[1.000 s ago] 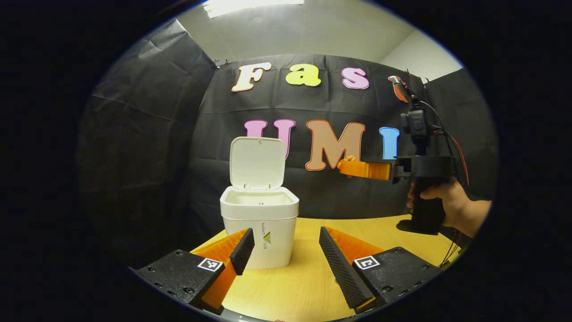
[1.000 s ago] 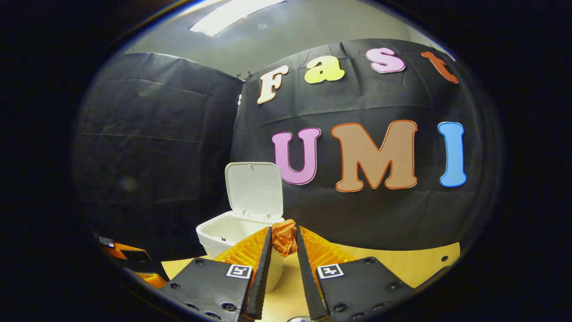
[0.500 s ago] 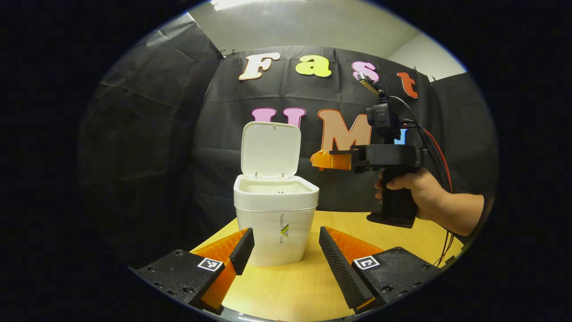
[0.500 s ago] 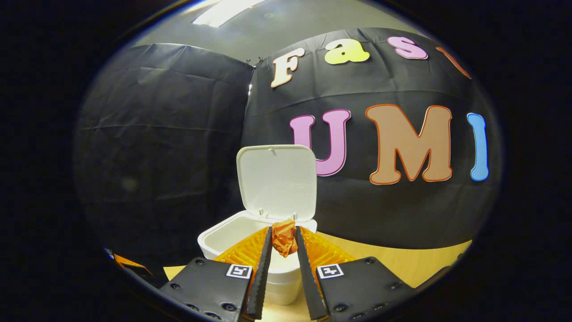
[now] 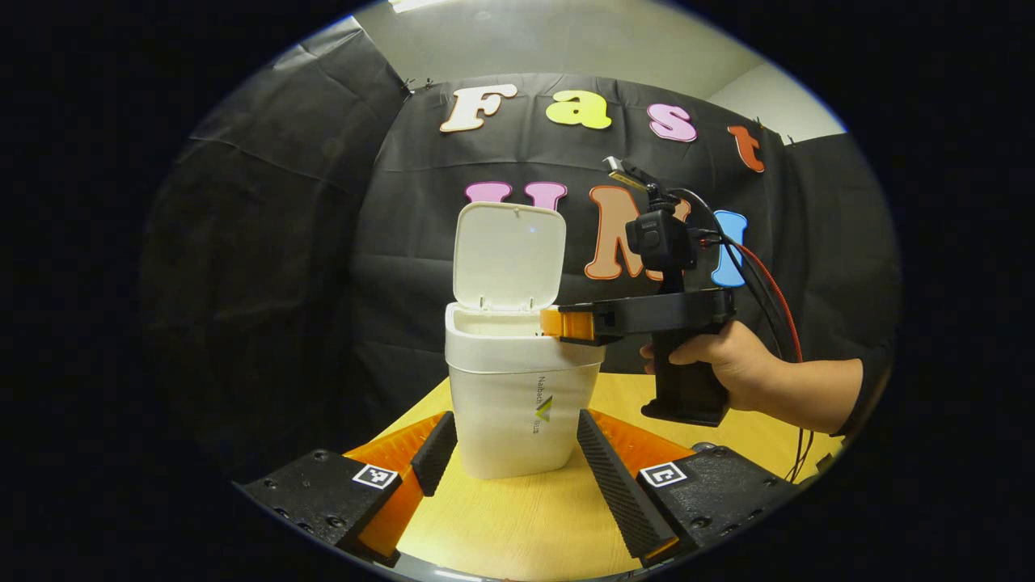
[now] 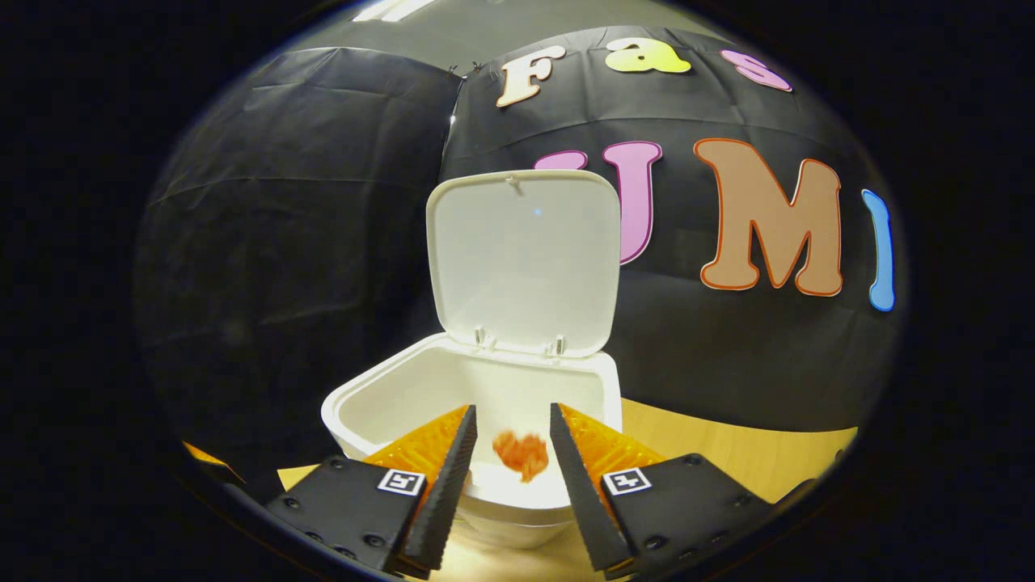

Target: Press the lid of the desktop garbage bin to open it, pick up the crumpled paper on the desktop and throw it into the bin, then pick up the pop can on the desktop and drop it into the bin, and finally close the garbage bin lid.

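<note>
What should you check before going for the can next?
1. Lid up: ok, it stands open above the bin.
2. Paper let go: ok, it is loose and blurred between the fingers, inside the bin.
3. Right gripper open: ok, its fingers stand apart with nothing between the pads.
4. Left gripper free: ok, open and holding nothing, low in front of the bin.
5. Where the can is: cannot tell.
6. Bin upright on the table: ok.
</note>
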